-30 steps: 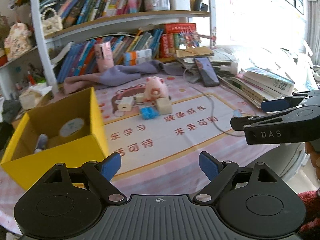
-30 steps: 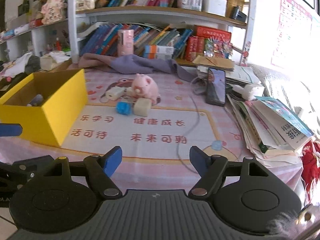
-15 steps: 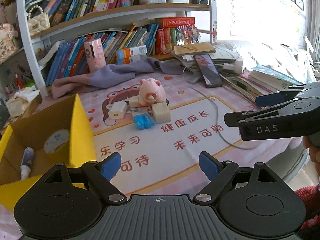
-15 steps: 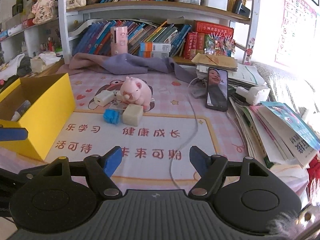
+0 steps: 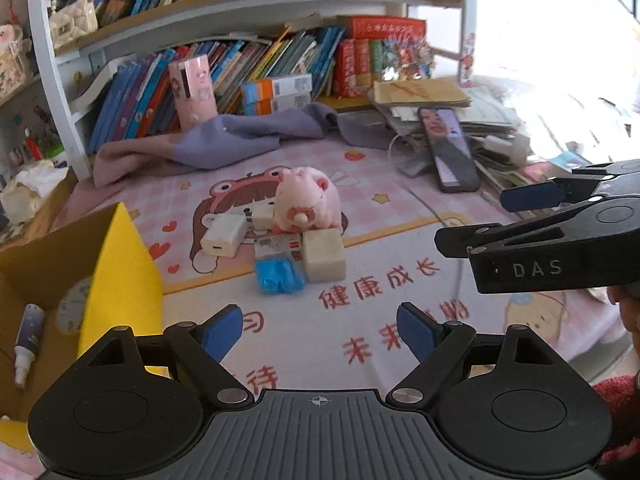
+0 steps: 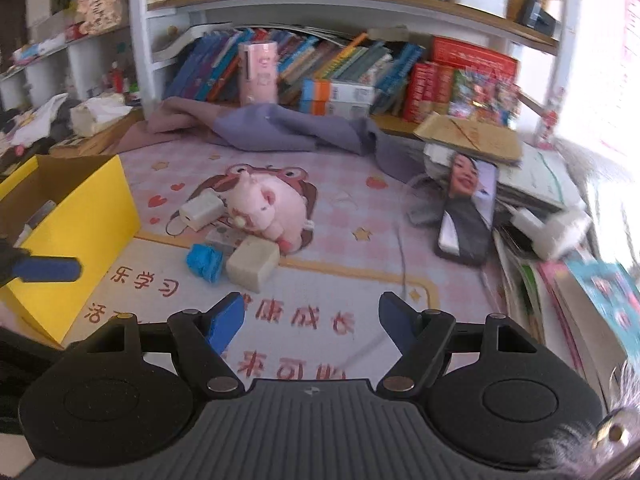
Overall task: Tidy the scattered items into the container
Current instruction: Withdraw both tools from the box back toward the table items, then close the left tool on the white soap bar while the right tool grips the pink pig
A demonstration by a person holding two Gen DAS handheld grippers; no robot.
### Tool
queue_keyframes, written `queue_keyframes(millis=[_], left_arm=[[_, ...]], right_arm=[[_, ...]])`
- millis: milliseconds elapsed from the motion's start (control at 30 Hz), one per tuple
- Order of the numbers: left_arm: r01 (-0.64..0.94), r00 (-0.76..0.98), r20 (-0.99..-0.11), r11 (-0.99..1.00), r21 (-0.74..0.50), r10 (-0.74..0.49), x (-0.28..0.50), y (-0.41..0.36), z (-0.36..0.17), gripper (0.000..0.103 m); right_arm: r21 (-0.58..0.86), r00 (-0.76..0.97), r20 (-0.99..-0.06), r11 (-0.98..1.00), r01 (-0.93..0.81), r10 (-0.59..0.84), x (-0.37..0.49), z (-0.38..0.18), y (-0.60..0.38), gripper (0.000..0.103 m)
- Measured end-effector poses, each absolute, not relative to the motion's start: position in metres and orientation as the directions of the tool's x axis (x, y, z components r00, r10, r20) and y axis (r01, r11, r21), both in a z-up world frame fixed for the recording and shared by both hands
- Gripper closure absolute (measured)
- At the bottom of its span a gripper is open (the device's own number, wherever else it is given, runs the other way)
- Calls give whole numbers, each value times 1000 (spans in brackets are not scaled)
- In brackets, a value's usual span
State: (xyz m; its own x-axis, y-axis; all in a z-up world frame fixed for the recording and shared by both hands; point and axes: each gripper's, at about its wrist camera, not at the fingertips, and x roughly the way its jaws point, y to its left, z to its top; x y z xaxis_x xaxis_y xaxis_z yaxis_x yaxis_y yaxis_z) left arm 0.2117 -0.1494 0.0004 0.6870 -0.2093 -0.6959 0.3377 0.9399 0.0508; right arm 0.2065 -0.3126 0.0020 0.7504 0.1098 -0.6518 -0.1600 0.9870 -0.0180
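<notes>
Left gripper [image 5: 319, 330] hung over the near edge of the mat [image 5: 380, 320], jaws apart with nothing between them; they had just narrowed a bit, nothing touched the pads. Right gripper [image 6: 311, 322] was likewise spread and empty, over the red lettering on the mat. In the left view it showed side-on at the right edge, blue pad forward.

The box [image 5: 120, 272], yellow outside and brown cardboard inside, sat at the near left, open on top. A small spray bottle [image 5: 28, 344] lay inside it, plus a round clock-like disc [image 5: 74, 304] on the inner wall or floor; couldn't tell which.

Mid mat, the scattered items sat in one tight cluster:
- blue wad [image 5: 278, 276], nearest, crumpled
- beige block [image 5: 323, 255], just right of the wad, touching or nearly so
- a flat card or packet [image 5: 276, 245] with red print, behind the wad, partly under the others
- white charger [image 5: 222, 236], left of the cluster, port facing the camera
- a small cream cube [image 5: 262, 216] between charger and pig
- pink plush pig [image 5: 306, 200], behind the block, leaning on it

None of the cluster was in the box.

A white cable [image 6: 402, 256] ran across the right part of the mat. Further right, a phone [image 5: 450, 148] leaned on a paper stack [image 5: 424, 94], screen lit. Books [image 6: 592, 300] piled at the right edge.

Behind the cluster, a purple cloth [image 5: 240, 140] lay bunched across the back of the mat. A pink case [image 5: 194, 88] stood upright behind it, against a shelf [image 5: 240, 16] full of books.
</notes>
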Motion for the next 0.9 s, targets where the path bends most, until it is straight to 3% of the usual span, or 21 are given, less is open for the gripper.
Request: queue_keyframes(millis=[300,567,900], left_arm=[[309,666,-730,948,79,-156,254,-184,-11,25],[258,643,-756,964,62,-123,293,-195,-29,41],[203,614,-782,979,30,-103,322,-194,-46,44]], right_arm=[[35,723,-660,970,-242,205,269,-3,-342,29],[84,652,-692,932,-352,309,328,-13,-336,26],[39,549,-730,827,-560,407,389,-30,-288,12]])
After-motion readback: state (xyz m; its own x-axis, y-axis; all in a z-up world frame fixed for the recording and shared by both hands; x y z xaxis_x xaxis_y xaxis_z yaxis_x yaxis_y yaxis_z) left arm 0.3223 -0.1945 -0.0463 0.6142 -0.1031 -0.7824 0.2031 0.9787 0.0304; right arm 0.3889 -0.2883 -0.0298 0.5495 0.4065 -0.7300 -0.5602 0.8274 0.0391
